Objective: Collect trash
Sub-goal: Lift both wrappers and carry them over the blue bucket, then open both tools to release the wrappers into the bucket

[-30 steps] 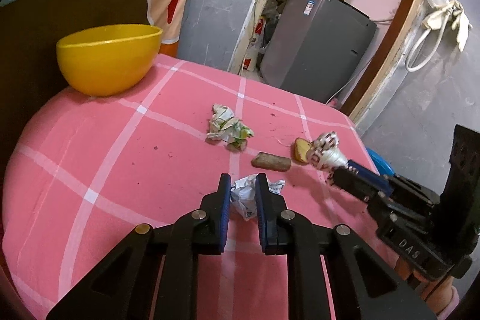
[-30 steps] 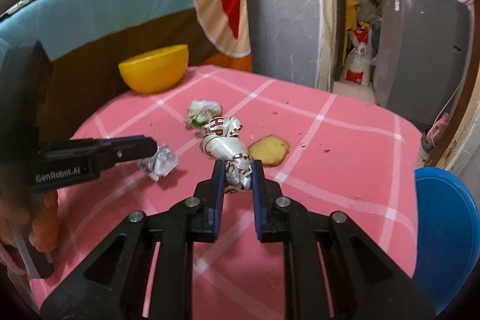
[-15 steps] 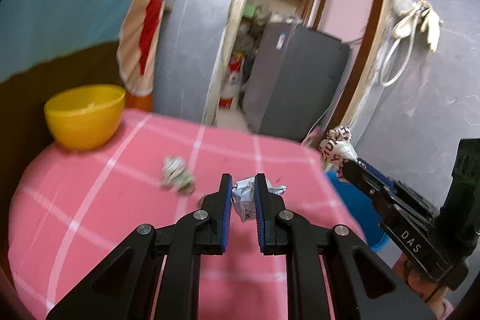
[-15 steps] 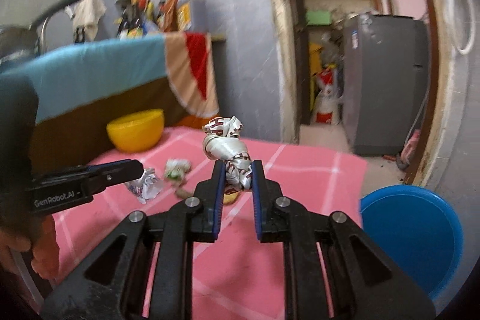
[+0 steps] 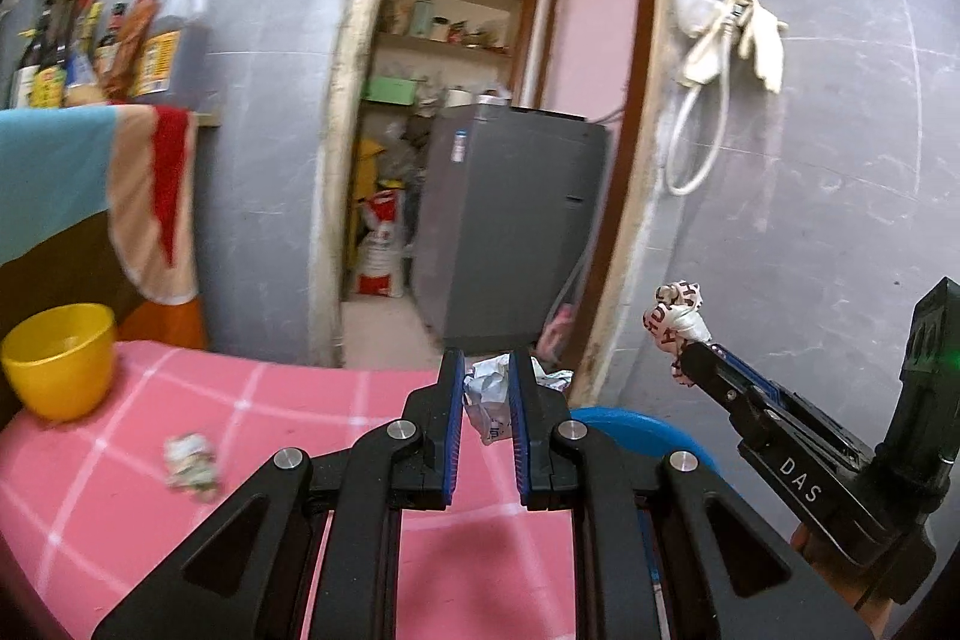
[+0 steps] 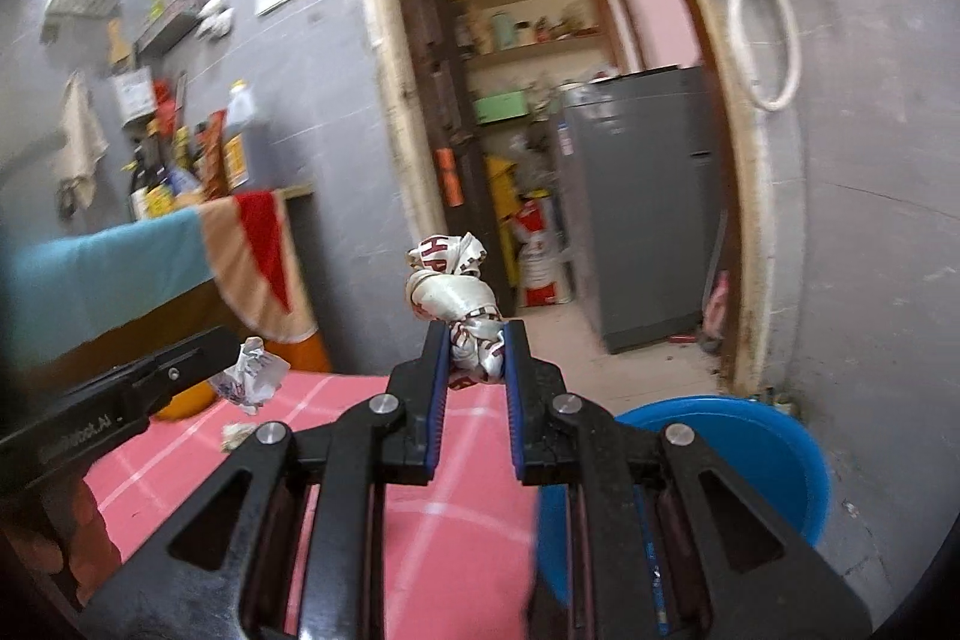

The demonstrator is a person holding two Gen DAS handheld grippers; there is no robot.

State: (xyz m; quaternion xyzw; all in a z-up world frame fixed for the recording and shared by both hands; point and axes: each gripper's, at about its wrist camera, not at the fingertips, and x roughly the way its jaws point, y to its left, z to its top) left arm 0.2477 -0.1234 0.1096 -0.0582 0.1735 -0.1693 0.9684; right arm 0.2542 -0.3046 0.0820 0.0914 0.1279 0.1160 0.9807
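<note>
crumpled paper wad [image 5: 487,391]; glossy knotted wrapper [image 6: 459,307]; cloth-covered table [image 5: 300,400].

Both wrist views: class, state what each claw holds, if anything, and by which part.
Left claw pinches a crumpled white paper wad around its middle. Right claw grips a twisted white wrapper with red lettering at its lower end.

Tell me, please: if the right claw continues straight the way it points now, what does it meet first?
Probably nothing near. The right claw, shut on the twisted wrapper, points over the pink table's edge toward the doorway and the grey appliance beyond; depth is unclear.
</note>
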